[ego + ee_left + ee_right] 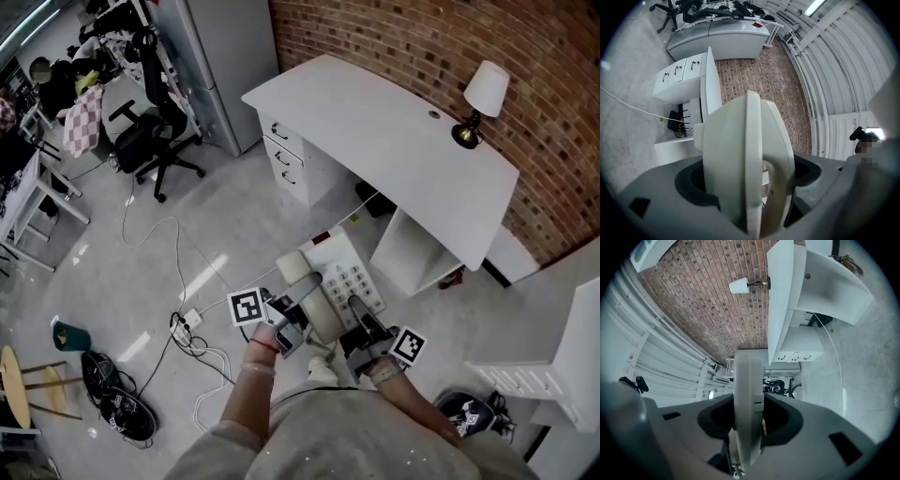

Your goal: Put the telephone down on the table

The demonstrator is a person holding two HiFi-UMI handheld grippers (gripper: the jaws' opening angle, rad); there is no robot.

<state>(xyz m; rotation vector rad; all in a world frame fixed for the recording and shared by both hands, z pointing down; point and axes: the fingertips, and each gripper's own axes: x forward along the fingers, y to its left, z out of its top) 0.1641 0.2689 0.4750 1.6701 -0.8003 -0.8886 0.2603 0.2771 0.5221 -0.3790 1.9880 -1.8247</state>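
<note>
The cream telephone [339, 277], with its keypad up and the handset on its left side, hangs in the air over the grey floor, in front of the white table [375, 131]. My left gripper [302, 302] is shut on the phone's handset side, and my right gripper [359, 312] is shut on its right edge. In the left gripper view the telephone [740, 159] fills the gap of the left gripper [746, 199], with the table [710, 84] beyond. In the right gripper view the right gripper [748, 430] clamps the phone's thin edge [748, 394], and the table [780, 301] lies ahead.
A small lamp [480, 101] stands at the table's far right. Drawers [286, 159] sit under the table's left end, an open shelf [412, 248] under its right. Cables and a power strip [187, 328] lie on the floor at left, near shoes [117, 398] and an office chair [150, 131].
</note>
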